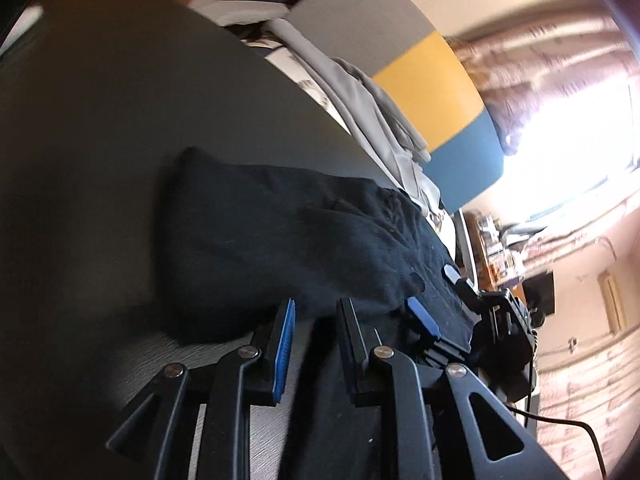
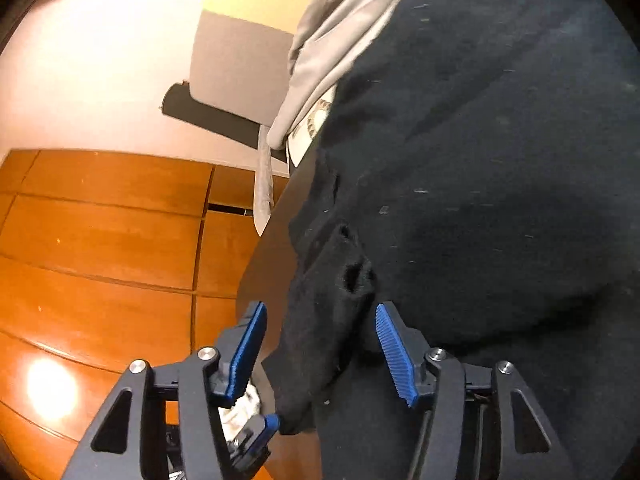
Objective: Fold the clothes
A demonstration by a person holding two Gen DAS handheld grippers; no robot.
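A black garment (image 1: 260,232) lies bunched on the grey table (image 1: 120,120), reaching its right edge. My left gripper (image 1: 317,306) sits at the garment's near edge, blue pads a little apart, nothing pinched between them; its right finger rests over black cloth. In the right wrist view the black garment (image 2: 480,160) fills the right half. My right gripper (image 2: 320,308) stands open around a raised fold of it at the table edge, and neither pad presses the cloth. The right gripper (image 1: 436,296) also shows in the left wrist view, on the garment's right side.
A pile of light grey clothes (image 1: 372,112) lies along the table's far edge, beyond the black garment; the same grey clothes (image 2: 332,40) show in the right wrist view. A yellow, grey and blue panel (image 1: 432,88) stands behind. Wooden floor (image 2: 100,240) lies below the table edge.
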